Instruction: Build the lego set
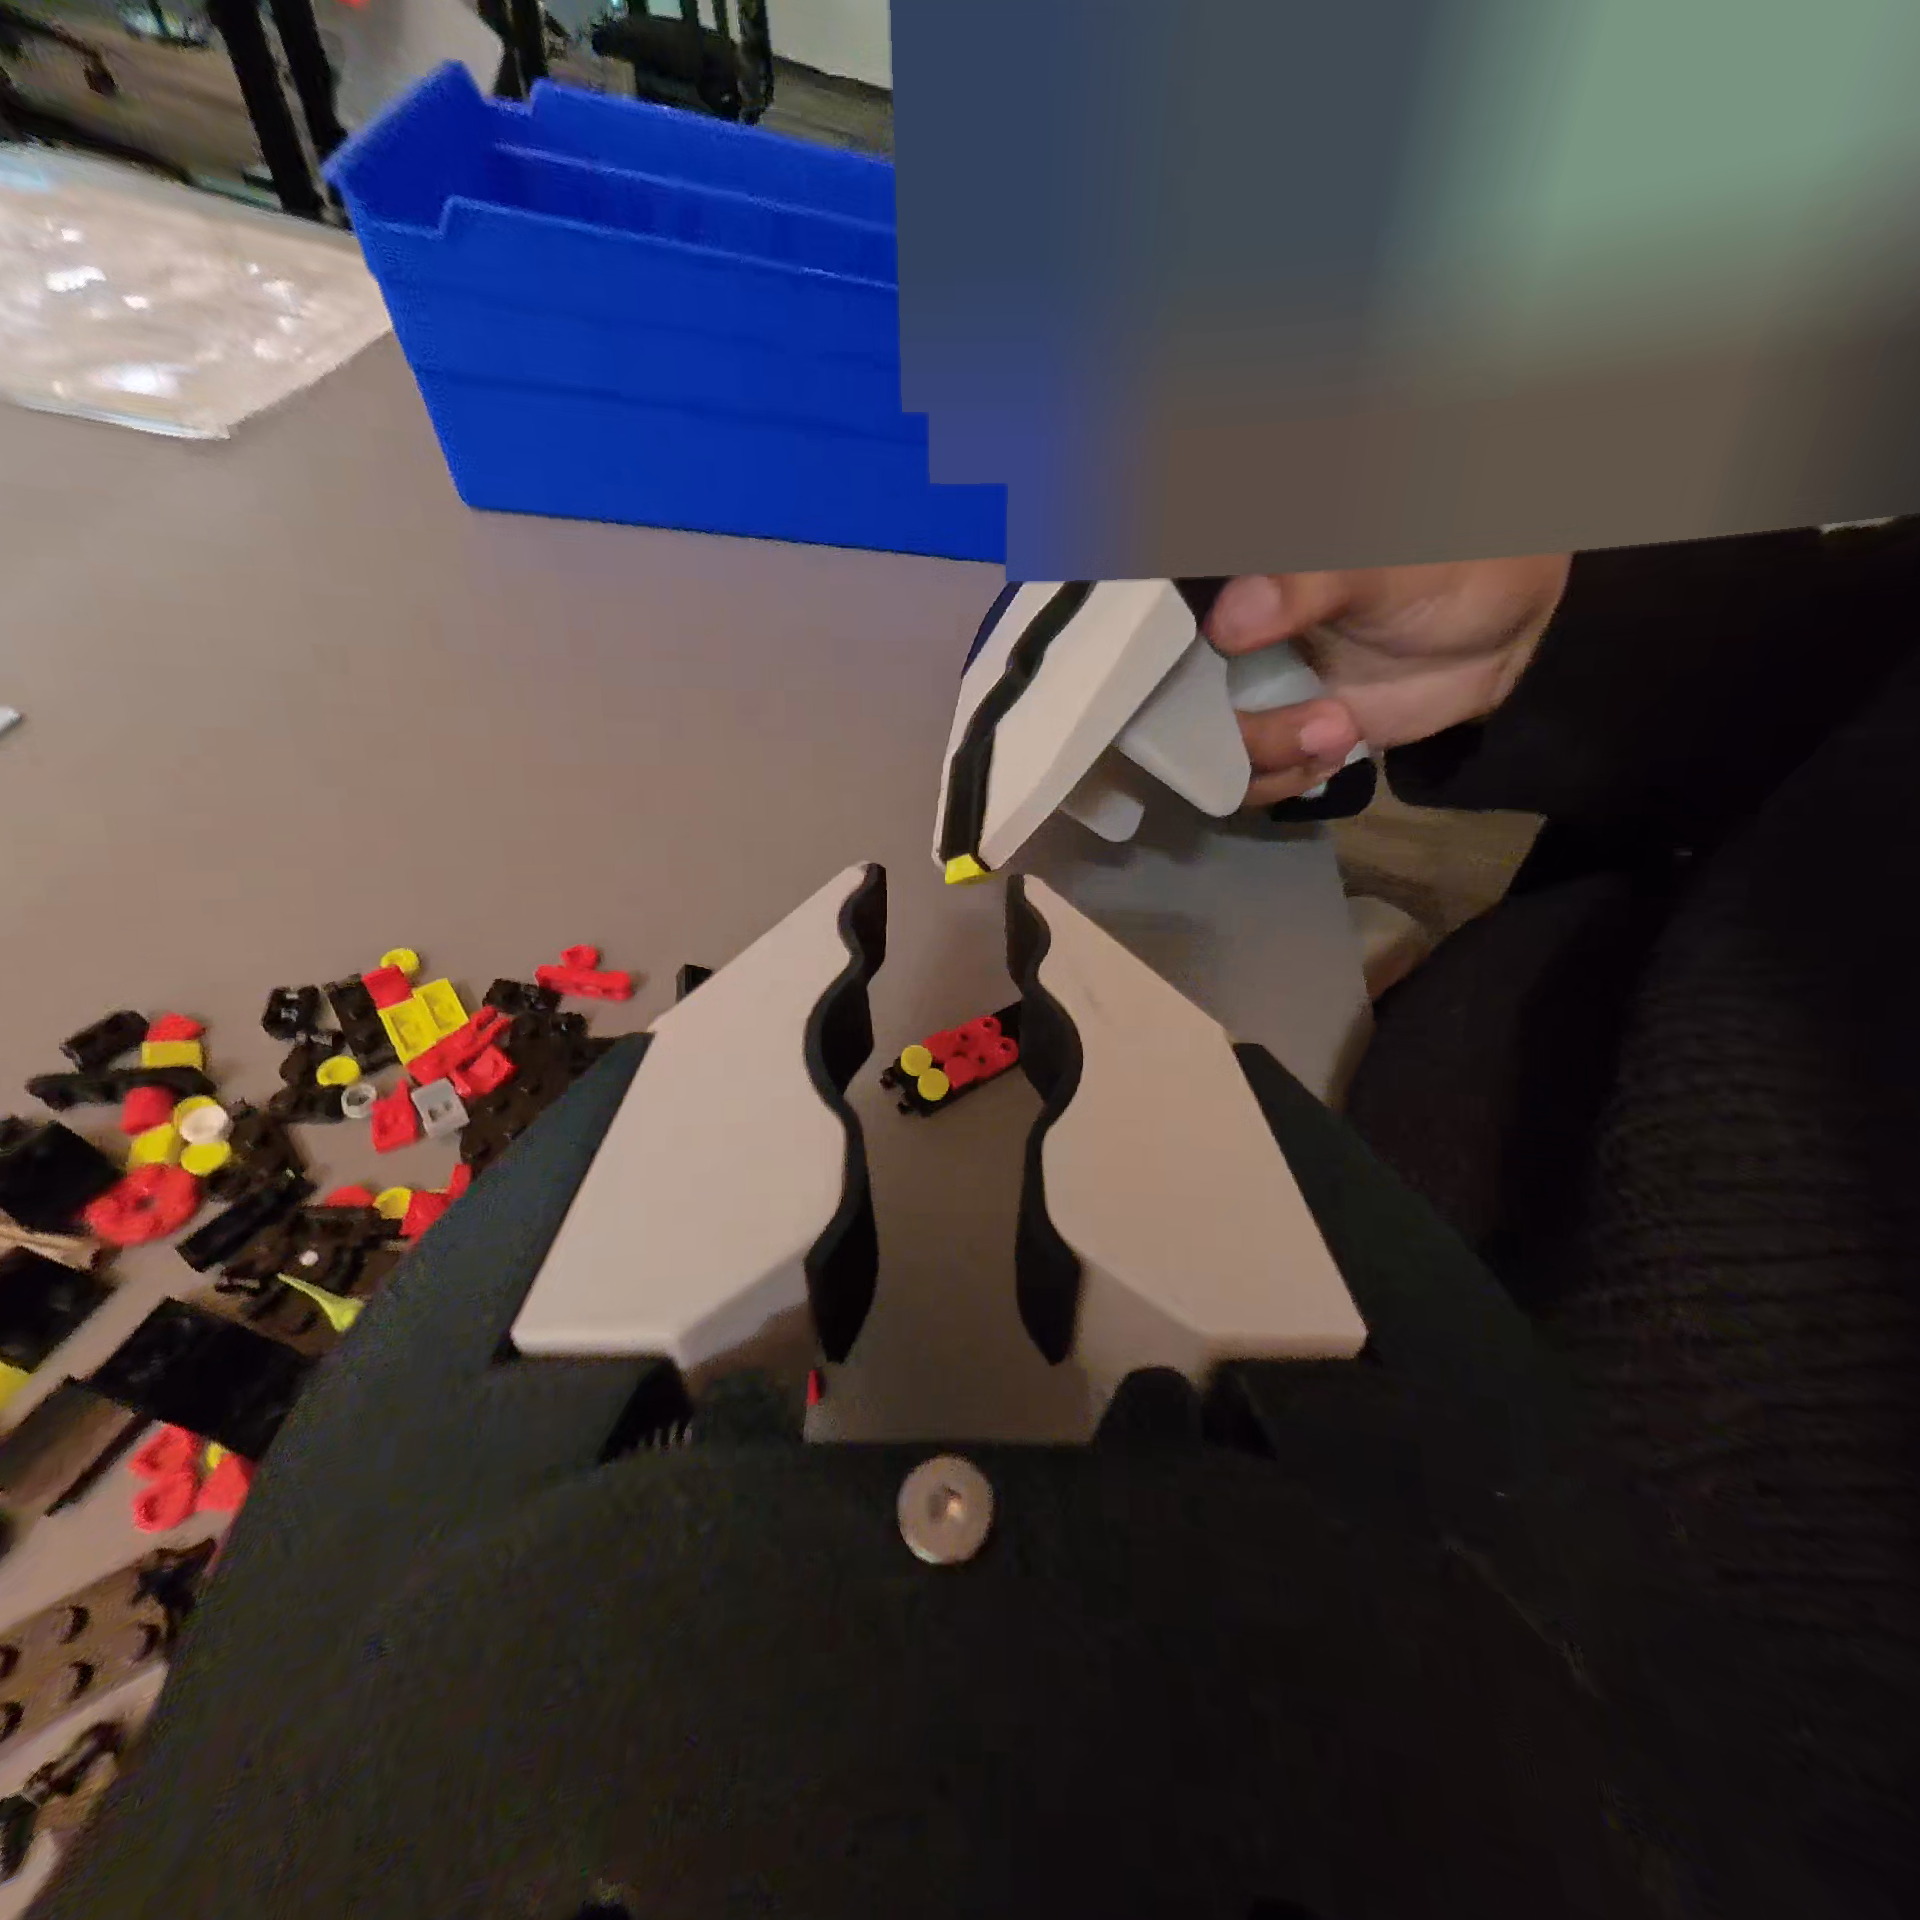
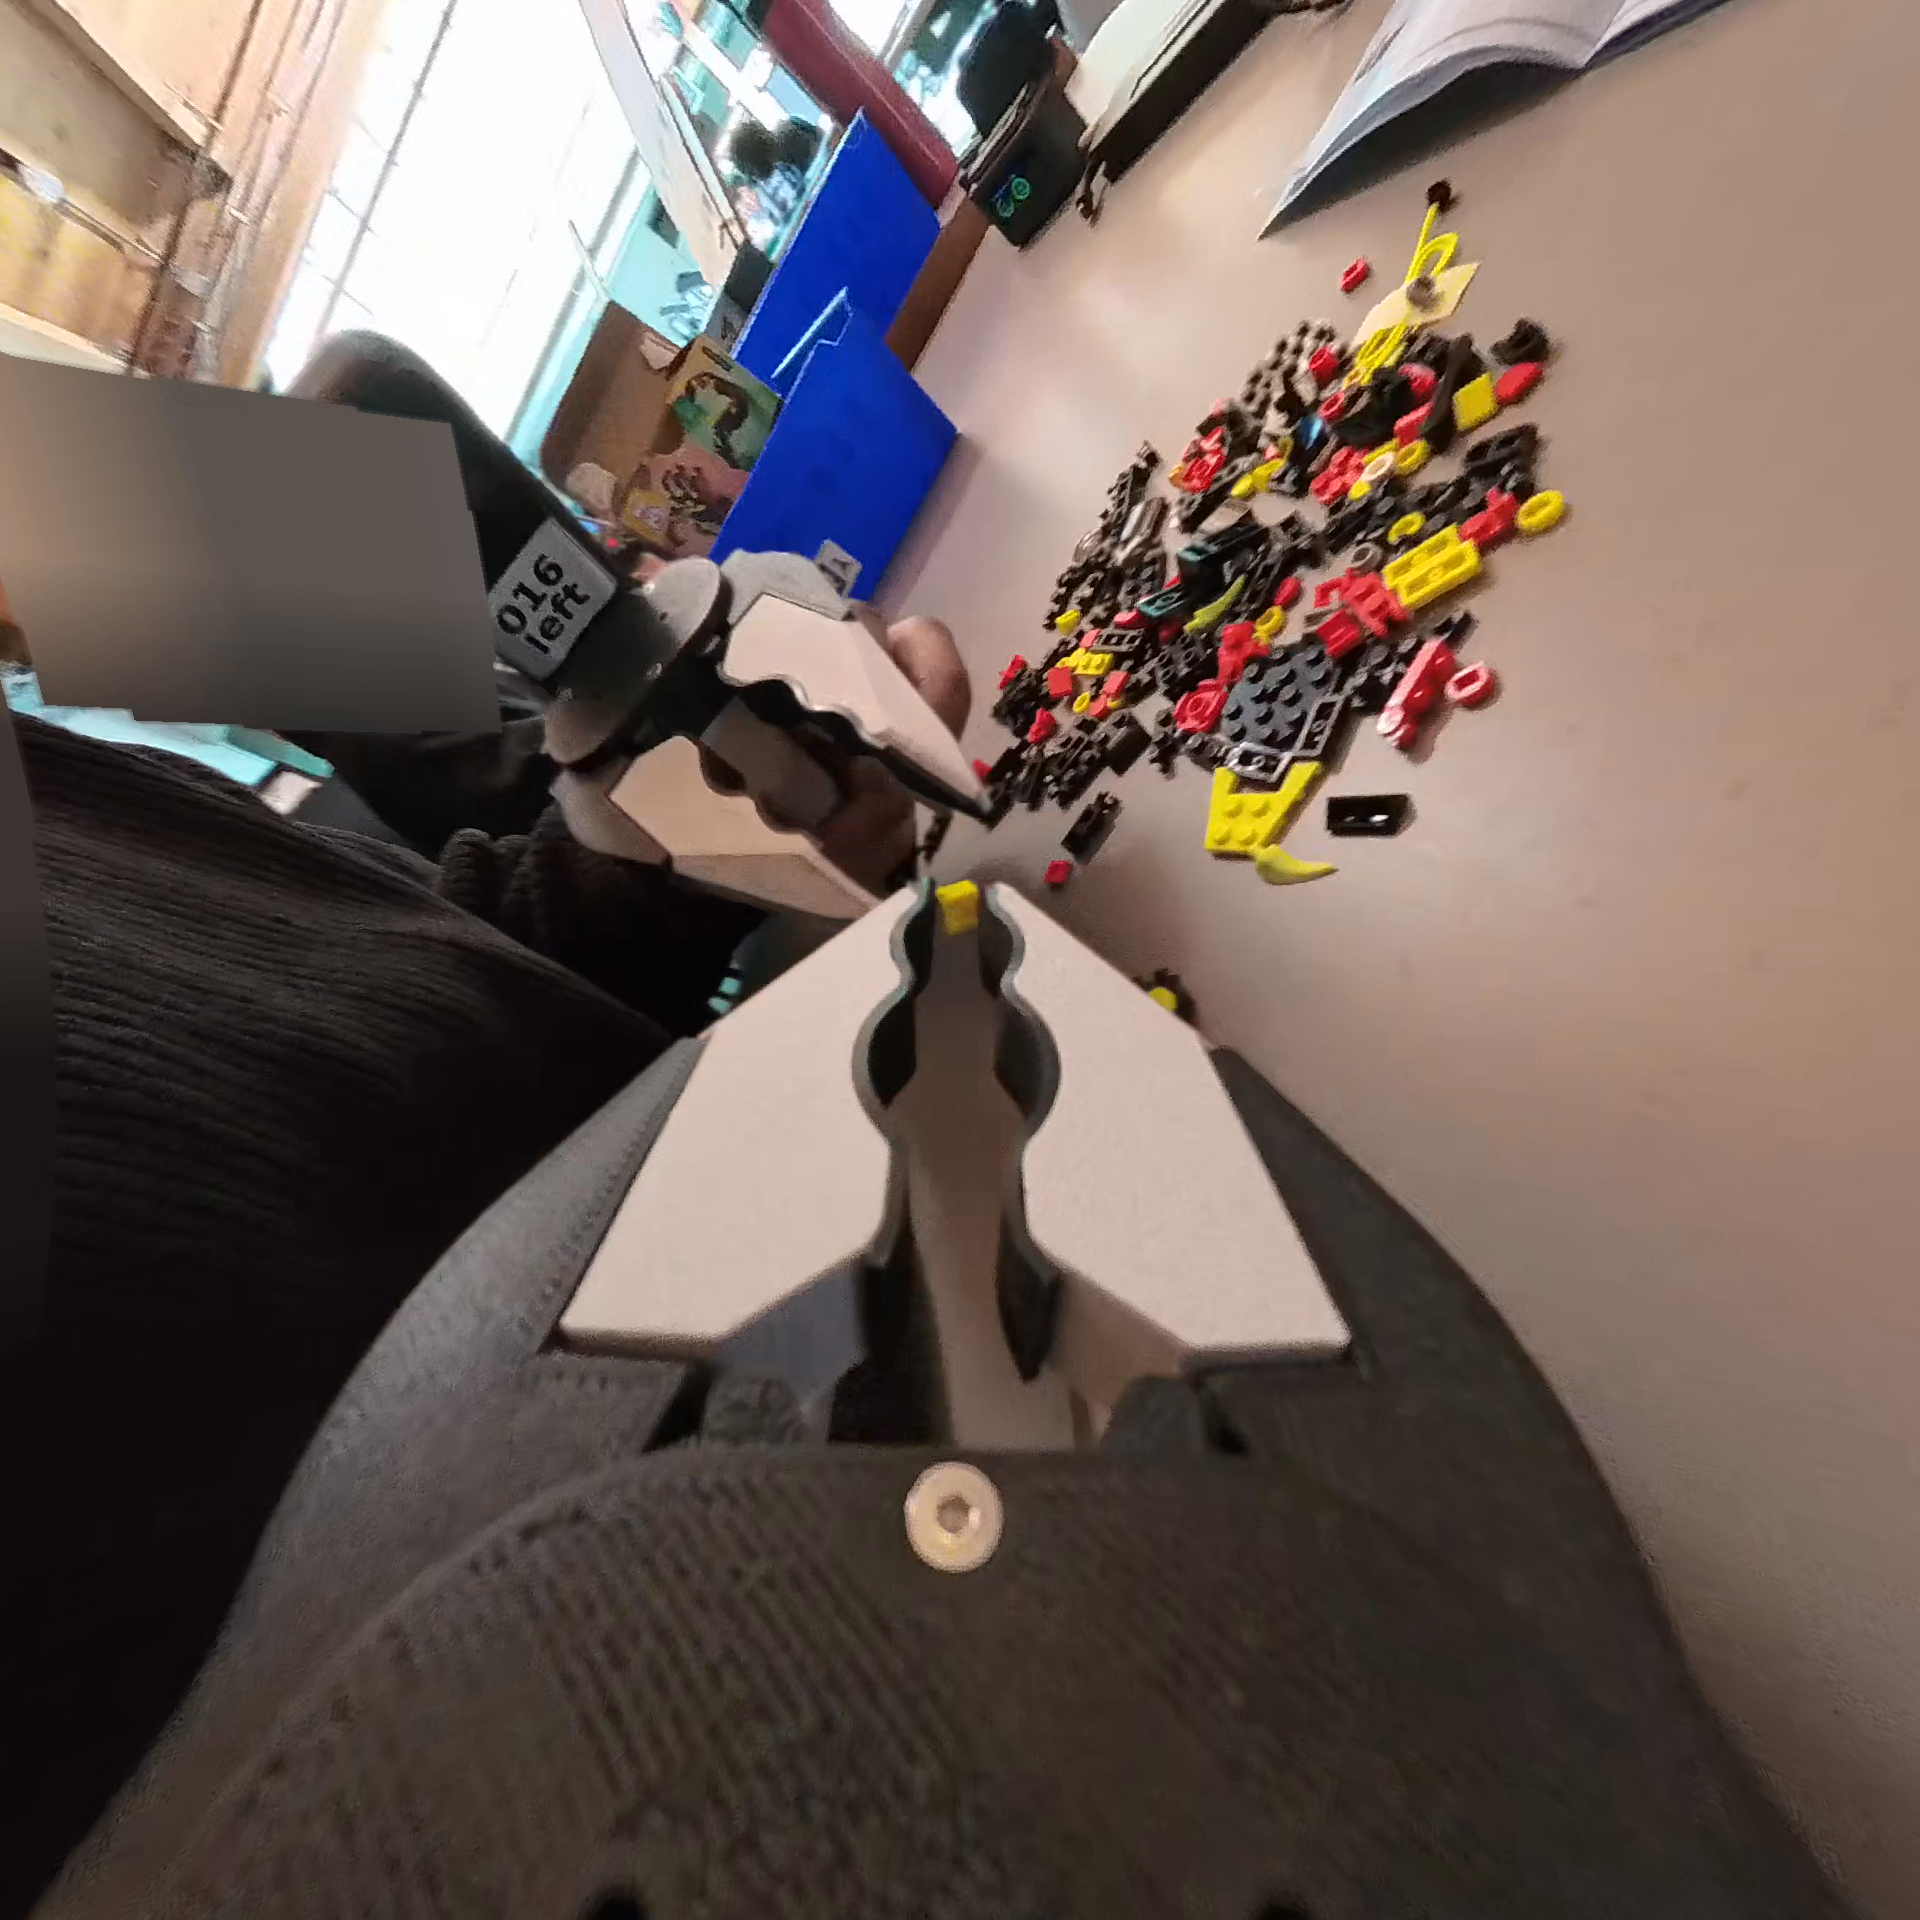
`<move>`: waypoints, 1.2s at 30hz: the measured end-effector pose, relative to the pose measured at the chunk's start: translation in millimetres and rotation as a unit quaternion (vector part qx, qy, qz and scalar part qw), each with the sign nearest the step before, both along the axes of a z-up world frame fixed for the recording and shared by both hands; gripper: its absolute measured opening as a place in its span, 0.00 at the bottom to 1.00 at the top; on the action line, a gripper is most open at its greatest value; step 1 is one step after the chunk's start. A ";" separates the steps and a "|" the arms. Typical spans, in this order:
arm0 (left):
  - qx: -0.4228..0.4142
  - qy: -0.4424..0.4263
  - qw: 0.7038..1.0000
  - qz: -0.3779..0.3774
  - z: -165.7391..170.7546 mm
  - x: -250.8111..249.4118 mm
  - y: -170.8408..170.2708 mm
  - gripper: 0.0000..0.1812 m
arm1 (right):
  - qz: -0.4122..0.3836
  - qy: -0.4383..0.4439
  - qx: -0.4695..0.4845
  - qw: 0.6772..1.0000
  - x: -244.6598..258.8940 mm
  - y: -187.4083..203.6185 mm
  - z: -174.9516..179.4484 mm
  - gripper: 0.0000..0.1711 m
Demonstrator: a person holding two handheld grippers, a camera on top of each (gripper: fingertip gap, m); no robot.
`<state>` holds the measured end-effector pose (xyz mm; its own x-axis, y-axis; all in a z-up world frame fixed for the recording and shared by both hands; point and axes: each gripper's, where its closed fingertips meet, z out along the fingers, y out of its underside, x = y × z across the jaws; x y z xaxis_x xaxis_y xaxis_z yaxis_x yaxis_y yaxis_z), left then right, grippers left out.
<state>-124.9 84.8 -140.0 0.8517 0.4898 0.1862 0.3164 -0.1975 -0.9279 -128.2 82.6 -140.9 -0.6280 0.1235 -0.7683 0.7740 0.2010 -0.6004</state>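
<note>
My right gripper (image 2: 957,902) is shut on a small yellow brick (image 2: 957,904), held above the table; it shows in the left wrist view (image 1: 964,871) just beyond my left fingertips, with the yellow brick (image 1: 966,871) at its tip. My left gripper (image 1: 945,883) is open and empty. Below and between its fingers, a small part-built piece (image 1: 954,1058) of black, red and yellow bricks lies on the table. A pile of loose black, red and yellow bricks (image 1: 260,1122) lies to the left; it shows in the right wrist view (image 2: 1299,582) too.
Stacked blue bins (image 1: 644,312) stand at the back of the grey table (image 1: 520,727). A clear plastic bag (image 1: 135,301) lies at the far left. A paper booklet (image 2: 1475,73) lies past the pile. A person's dark sleeve and hand (image 1: 1382,665) are at the right.
</note>
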 end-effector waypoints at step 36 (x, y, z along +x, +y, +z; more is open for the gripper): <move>0.264 -0.372 0.888 0.063 0.9 -17.6 -6.1 0.02 | -0.019 0.444 0.192 0.875 -14.0 -1.7 -4.7 0.15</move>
